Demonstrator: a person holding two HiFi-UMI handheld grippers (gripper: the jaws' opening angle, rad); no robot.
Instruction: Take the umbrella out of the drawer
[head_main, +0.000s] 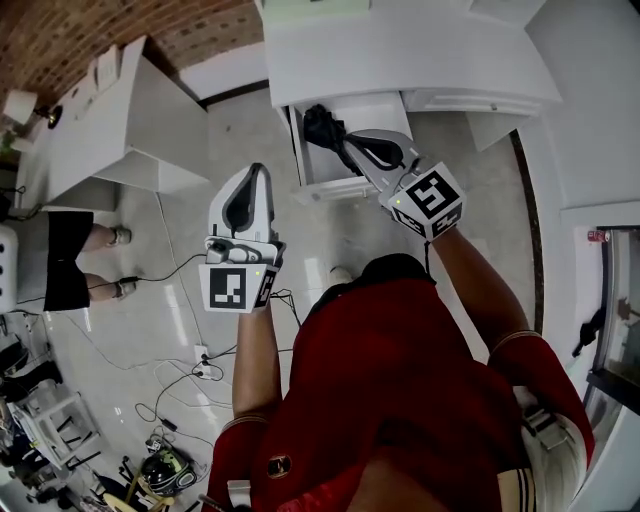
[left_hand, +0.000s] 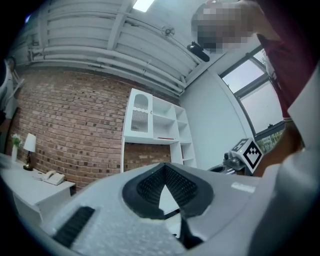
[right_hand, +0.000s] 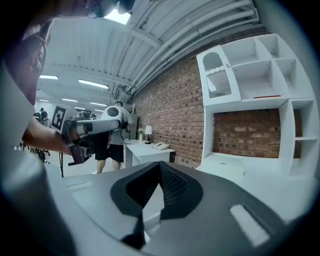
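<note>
A folded black umbrella (head_main: 322, 125) lies in the open white drawer (head_main: 335, 185) of a low cabinet at the top centre of the head view. My right gripper (head_main: 349, 139) reaches over the drawer, its tip over the umbrella; contact cannot be told. In the right gripper view the right gripper (right_hand: 160, 165) is shut with nothing between the pads. My left gripper (head_main: 258, 172) is held over the floor left of the drawer. The left gripper view shows the left gripper (left_hand: 165, 167) shut and holding nothing. Neither gripper view shows the umbrella.
A white desk (head_main: 120, 120) with a lamp and phone stands at the left, and a person in black shorts (head_main: 70, 260) is beside it. Cables (head_main: 180, 370) trail over the floor. A white shelf unit (left_hand: 150, 125) stands against the brick wall.
</note>
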